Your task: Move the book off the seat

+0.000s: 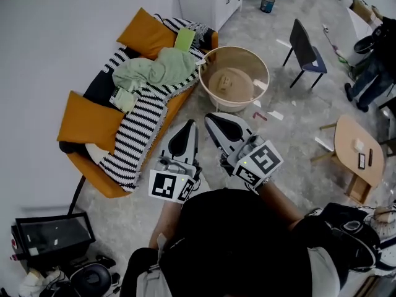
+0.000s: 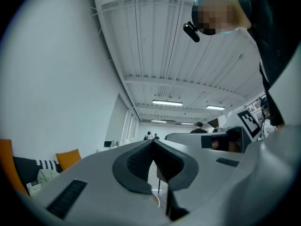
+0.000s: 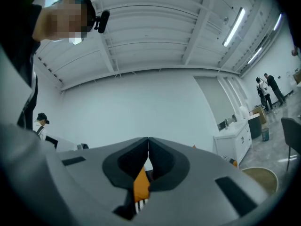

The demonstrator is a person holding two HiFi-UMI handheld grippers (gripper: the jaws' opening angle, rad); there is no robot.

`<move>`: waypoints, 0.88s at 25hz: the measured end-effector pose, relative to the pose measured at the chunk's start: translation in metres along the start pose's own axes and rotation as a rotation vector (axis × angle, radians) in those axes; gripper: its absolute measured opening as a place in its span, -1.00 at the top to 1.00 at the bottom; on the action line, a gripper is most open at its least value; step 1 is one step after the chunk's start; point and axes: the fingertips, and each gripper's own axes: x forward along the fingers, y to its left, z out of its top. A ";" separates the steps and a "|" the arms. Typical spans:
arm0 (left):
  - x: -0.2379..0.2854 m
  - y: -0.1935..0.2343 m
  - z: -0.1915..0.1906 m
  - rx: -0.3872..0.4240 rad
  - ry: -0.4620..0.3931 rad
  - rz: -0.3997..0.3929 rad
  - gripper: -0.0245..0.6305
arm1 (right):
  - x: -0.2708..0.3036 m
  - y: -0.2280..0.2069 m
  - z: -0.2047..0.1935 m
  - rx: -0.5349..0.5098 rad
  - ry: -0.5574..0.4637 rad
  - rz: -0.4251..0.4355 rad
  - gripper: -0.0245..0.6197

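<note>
Looking down in the head view: what appears to be the book (image 1: 124, 98) lies left of centre on the sofa (image 1: 99, 187) seat, touching a green cloth (image 1: 154, 70). It is probably light, thin and stiff, so grip an exposed edge. The left gripper (image 1: 187, 127) and right gripper (image 1: 213, 119) are at lower centre, well apart from it.
Left gripper view: jaws together, empty.
Right gripper view: jaws together, empty.

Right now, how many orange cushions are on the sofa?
2: one cushion at the sofa's far end, one at its near end; more may hide under the blanket.

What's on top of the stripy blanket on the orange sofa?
A crumpled green cloth and a flat pale green item lie on the striped blanket. What the cloth covers cannot be seen.
</note>
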 end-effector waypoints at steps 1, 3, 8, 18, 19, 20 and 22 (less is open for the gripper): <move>0.006 0.013 -0.002 -0.002 0.006 0.000 0.90 | 0.012 -0.005 -0.003 0.002 0.005 -0.012 0.88; 0.018 0.041 -0.004 -0.017 0.013 -0.003 0.90 | 0.038 -0.013 -0.007 0.011 0.014 -0.025 0.88; 0.053 0.106 -0.004 -0.073 -0.003 -0.028 0.90 | 0.102 -0.040 -0.019 -0.002 0.051 -0.038 0.88; 0.096 0.215 -0.011 -0.056 0.044 -0.066 0.90 | 0.210 -0.072 -0.035 -0.005 0.038 -0.071 0.88; 0.098 0.225 -0.012 -0.066 0.045 -0.056 0.90 | 0.219 -0.073 -0.034 -0.005 0.026 -0.058 0.87; 0.098 0.234 -0.013 -0.077 0.046 -0.046 0.90 | 0.228 -0.072 -0.033 -0.004 0.012 -0.045 0.87; 0.098 0.249 -0.015 -0.091 0.049 -0.036 0.90 | 0.243 -0.072 -0.031 -0.004 -0.006 -0.032 0.87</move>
